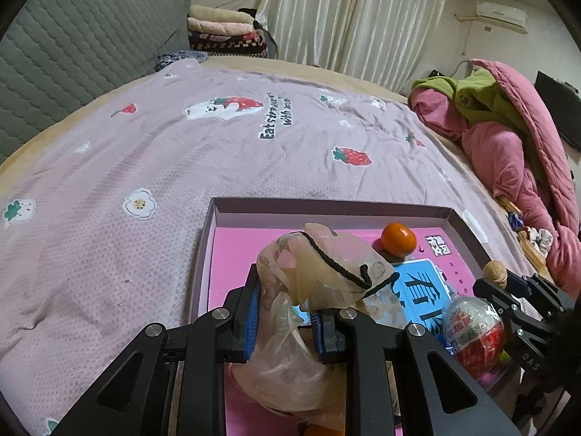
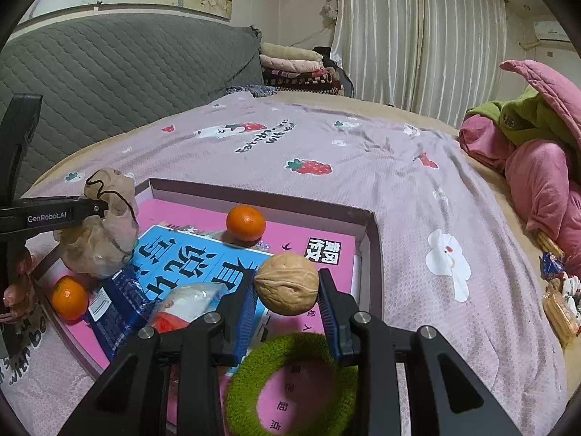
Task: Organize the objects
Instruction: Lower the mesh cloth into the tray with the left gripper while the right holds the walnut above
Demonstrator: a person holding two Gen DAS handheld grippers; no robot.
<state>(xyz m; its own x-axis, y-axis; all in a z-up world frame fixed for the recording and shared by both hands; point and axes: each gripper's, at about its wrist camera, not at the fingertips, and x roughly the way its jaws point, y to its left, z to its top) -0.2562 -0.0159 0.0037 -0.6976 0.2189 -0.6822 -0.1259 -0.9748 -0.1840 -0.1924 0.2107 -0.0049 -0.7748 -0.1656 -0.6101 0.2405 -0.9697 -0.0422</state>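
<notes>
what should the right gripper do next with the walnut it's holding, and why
Probably lower the walnut onto a bare pink patch of the box and open. The right gripper already holds it above the box, where the tangerines already lie.

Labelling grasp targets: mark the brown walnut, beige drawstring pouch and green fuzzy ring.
brown walnut (image 2: 286, 284), right wrist view, shell centre.
beige drawstring pouch (image 1: 308, 269), left wrist view, upper fabric.
green fuzzy ring (image 2: 242, 381), right wrist view, left rim.

Left gripper (image 1: 285, 321) pinches a beige pouch (image 1: 312, 272) — above the tray (image 1: 326, 207).
</notes>
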